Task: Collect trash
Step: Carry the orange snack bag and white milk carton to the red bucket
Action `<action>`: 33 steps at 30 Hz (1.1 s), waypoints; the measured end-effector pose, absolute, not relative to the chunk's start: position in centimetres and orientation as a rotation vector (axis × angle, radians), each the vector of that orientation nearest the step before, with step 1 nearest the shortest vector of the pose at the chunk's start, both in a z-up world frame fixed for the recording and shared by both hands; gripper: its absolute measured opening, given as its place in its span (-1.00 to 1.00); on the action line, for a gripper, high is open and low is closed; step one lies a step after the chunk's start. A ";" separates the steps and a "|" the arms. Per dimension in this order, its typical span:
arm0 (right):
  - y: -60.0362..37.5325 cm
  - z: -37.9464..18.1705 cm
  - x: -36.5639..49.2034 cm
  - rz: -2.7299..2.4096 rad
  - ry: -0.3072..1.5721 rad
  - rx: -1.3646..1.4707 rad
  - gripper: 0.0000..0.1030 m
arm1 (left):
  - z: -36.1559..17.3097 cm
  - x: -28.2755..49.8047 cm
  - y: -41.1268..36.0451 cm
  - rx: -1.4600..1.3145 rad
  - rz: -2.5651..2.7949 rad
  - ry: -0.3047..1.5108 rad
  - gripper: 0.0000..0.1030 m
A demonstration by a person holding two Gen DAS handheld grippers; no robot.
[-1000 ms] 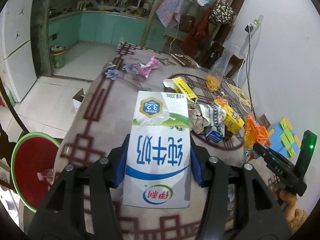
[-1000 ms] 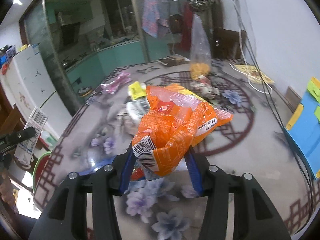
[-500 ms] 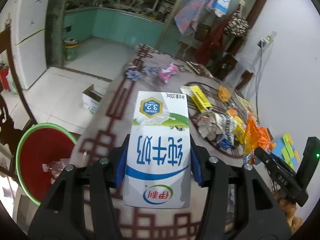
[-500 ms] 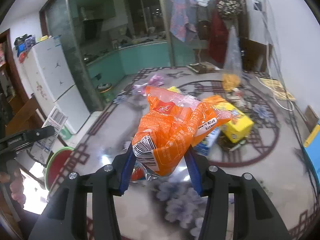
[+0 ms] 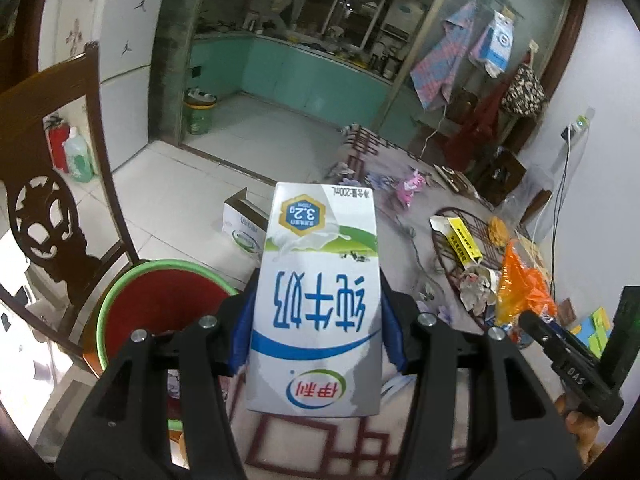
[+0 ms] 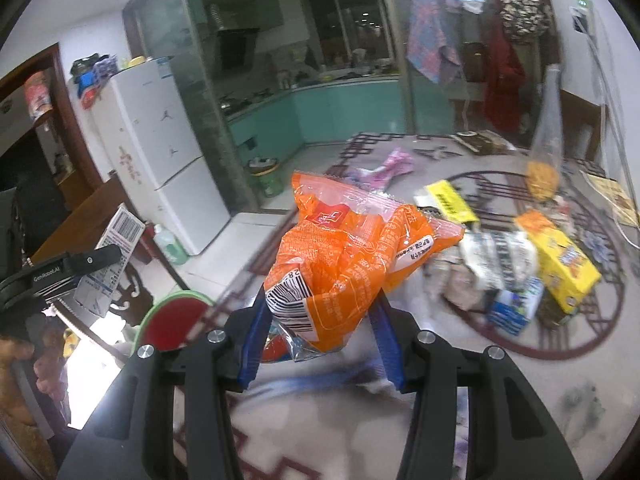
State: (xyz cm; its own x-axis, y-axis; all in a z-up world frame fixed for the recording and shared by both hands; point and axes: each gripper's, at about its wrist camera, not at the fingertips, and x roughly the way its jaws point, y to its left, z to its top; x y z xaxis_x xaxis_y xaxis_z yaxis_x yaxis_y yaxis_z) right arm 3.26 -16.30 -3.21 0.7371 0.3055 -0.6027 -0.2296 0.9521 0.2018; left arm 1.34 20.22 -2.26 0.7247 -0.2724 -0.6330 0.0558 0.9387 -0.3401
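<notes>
Left wrist view: left hand-held gripper (image 5: 316, 316) clenched on an upside-down milk carton (image 5: 316, 300), carried above the worktop (image 5: 384, 216) edge, the red basin (image 5: 160, 300) with green rim below on the floor. Step in hand, by judgement: hauling collected trash to that basin. Next move calls for centring over the red interior before letting go. Only here: cardboard box (image 5: 244, 228) on the floor, wooden chair (image 5: 52, 184) beside the basin.

Right wrist view: right hand-held gripper (image 6: 320, 320) clenched on an orange snack wrapper (image 6: 352, 256), over the worktop, basin partly visible at lower left. Only here: yellow box (image 6: 560, 256) and the remaining litter close up; fridge (image 6: 160, 152) behind.
</notes>
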 end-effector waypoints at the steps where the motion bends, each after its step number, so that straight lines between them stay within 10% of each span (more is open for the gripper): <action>1: -15.5 -3.2 3.5 0.310 0.684 0.110 -0.09 | -2.4 1.3 20.7 -0.312 -0.177 0.744 -0.02; 33: 3.5 -9.4 8.8 0.750 0.942 0.106 0.00 | -5.8 0.6 29.7 -0.333 0.079 0.808 -0.02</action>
